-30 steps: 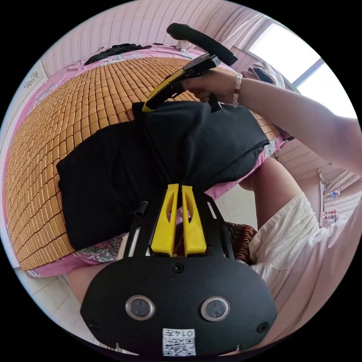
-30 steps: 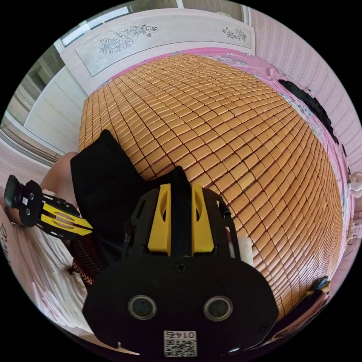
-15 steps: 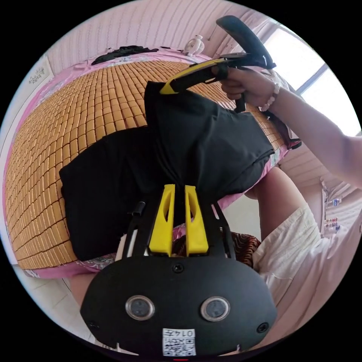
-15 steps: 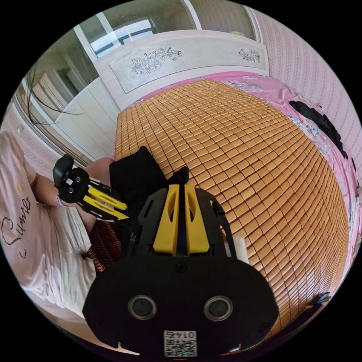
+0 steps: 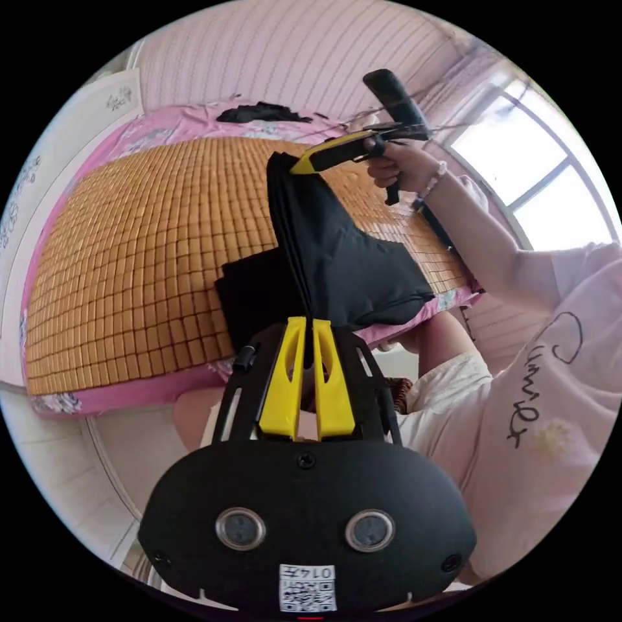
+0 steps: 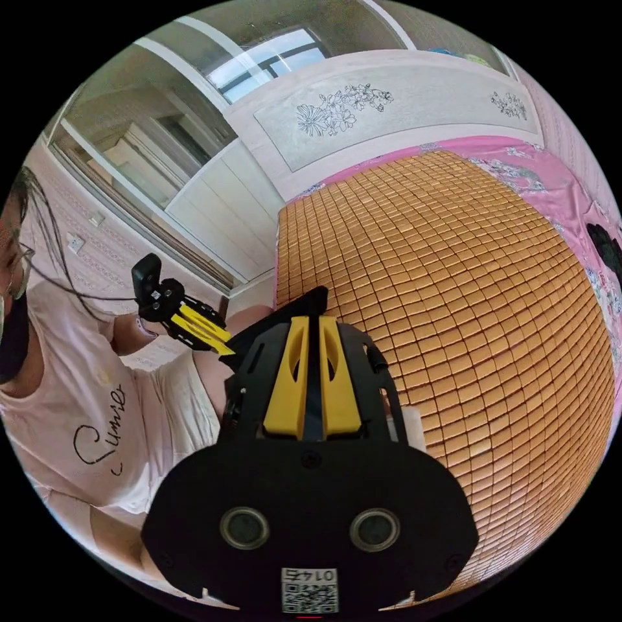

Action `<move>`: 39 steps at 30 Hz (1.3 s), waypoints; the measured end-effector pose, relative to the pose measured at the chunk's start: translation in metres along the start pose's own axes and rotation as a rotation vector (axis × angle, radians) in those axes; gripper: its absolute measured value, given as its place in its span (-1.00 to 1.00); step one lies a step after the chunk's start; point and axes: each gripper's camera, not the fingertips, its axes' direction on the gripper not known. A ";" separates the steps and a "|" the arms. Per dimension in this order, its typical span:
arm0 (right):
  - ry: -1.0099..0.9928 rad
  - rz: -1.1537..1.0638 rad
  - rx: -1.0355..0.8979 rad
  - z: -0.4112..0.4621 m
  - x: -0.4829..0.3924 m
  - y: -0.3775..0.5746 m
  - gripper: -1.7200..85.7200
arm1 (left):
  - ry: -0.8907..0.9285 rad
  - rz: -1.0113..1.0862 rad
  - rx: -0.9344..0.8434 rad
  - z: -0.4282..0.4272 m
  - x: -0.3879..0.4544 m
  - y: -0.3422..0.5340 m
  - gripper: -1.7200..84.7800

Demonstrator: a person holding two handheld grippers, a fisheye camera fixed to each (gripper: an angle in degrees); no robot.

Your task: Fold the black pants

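Gripping the black pants point(image 5: 337, 259) by two corners, the left gripper point(image 5: 304, 324) and right gripper point(image 5: 295, 170) are both clamping fabric, lifting it above the bamboo mat point(image 5: 142, 240).

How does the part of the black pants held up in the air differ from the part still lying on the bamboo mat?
The lifted part of the black pants hangs stretched between the left gripper and the right gripper, raised off the woven bamboo mat; the lower part lies flat on it. The lifted part catches light and shows creases; the lower part sits in shadow. Both are the same plain black cloth.
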 end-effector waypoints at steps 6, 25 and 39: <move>0.327 0.168 0.014 -0.001 0.011 0.041 -0.91 | -0.174 -0.147 -0.033 0.015 -0.040 0.014 -0.86; 0.495 0.316 -0.358 -0.022 0.021 0.070 -0.97 | 0.017 0.442 -0.210 0.214 0.173 -0.073 -0.98; 0.390 0.843 0.188 -0.239 -0.023 0.271 -0.73 | 0.153 0.595 0.011 0.223 0.230 -0.086 -0.76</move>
